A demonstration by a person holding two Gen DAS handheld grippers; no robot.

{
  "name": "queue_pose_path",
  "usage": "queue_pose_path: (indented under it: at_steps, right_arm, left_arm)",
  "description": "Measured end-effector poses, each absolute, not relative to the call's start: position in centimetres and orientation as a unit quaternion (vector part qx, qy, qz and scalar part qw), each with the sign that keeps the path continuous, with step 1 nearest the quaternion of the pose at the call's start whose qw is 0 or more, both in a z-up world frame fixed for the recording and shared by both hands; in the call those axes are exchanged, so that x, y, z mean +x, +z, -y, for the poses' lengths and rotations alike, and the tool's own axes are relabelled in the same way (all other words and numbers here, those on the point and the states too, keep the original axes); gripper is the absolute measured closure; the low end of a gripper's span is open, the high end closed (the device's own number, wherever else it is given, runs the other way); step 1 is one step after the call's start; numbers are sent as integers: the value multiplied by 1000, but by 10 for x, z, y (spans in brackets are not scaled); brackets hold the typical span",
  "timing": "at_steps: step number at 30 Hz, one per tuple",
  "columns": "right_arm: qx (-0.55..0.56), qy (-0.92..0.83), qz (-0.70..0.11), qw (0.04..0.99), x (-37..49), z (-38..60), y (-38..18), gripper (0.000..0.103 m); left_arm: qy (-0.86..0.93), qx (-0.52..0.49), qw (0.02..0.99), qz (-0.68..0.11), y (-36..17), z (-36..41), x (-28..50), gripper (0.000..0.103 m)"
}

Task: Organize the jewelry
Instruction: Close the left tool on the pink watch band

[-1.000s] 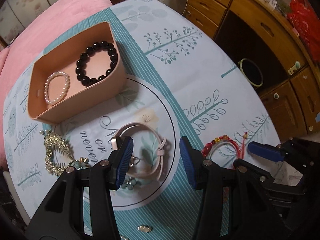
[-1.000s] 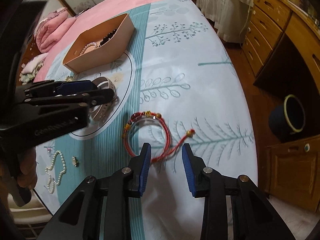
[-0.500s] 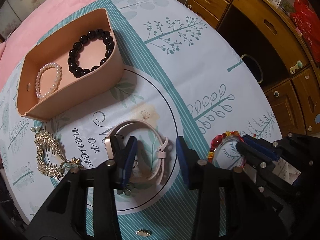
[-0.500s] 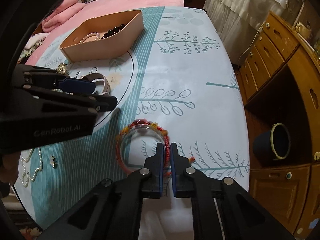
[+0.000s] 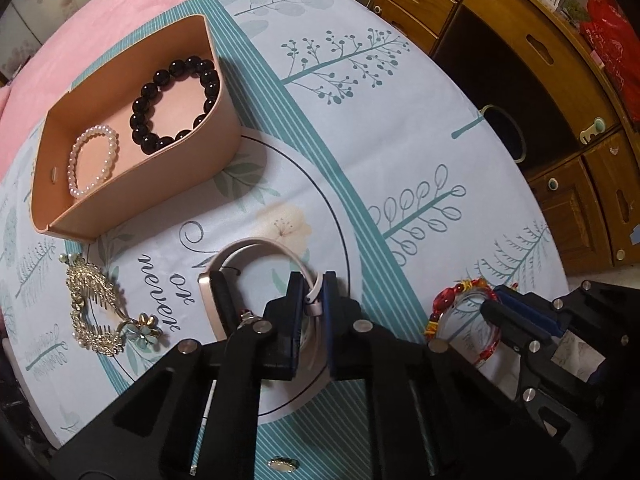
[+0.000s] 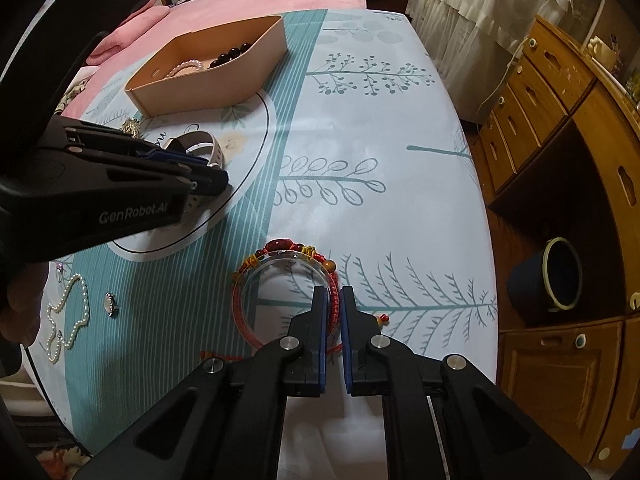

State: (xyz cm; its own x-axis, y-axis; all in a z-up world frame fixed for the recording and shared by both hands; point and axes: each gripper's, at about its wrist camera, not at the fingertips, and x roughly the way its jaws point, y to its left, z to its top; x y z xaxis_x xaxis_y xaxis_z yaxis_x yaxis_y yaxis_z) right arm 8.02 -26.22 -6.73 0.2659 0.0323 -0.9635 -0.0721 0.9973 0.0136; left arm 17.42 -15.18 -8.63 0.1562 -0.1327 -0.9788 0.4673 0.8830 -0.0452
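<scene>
**A:** Where do you stand? Start with the big pieces.

**B:** The table (image 5: 400, 128) under its printed cloth holds everything. Your peach tray (image 5: 132, 184) sits at the far left. Two pieces are filed in it: the black bead bracelet (image 5: 176, 104) and the pearl bracelet (image 5: 94, 160), side by side and apart.

**A:** And what is left out on the cloth?

**B:** Quite a lot, so I judge you under halfway. The pink watch (image 5: 224, 292) is near the middle and the gold hair comb (image 5: 94, 308) is left of it. The red cord bracelet (image 6: 280, 272) lies to the right, and the pearl necklace (image 6: 66, 316) is at the near edge. Beside that are a small brooch (image 6: 109, 303) and a flower earring (image 5: 146, 330).

**A:** Your grippers?

**B:** Your left gripper (image 5: 310, 292) is pinched tight on the watch's strap. Your right gripper (image 6: 333, 300) is clamped on the red cord bracelet's rim. Neither piece looks clear of the cloth yet, though I can't be sure.

**A:** So two in the tray, two in hand?

**B:** Yes. The rest lie untouched.
</scene>
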Motion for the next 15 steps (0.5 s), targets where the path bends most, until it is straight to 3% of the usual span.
queue_pose_path:
  at_steps: [15]
  right_arm:
    - [28,52,-582,811,81,265,-28,97]
  left_arm:
    - [-169,-10,792,-587,0,80,188,96]
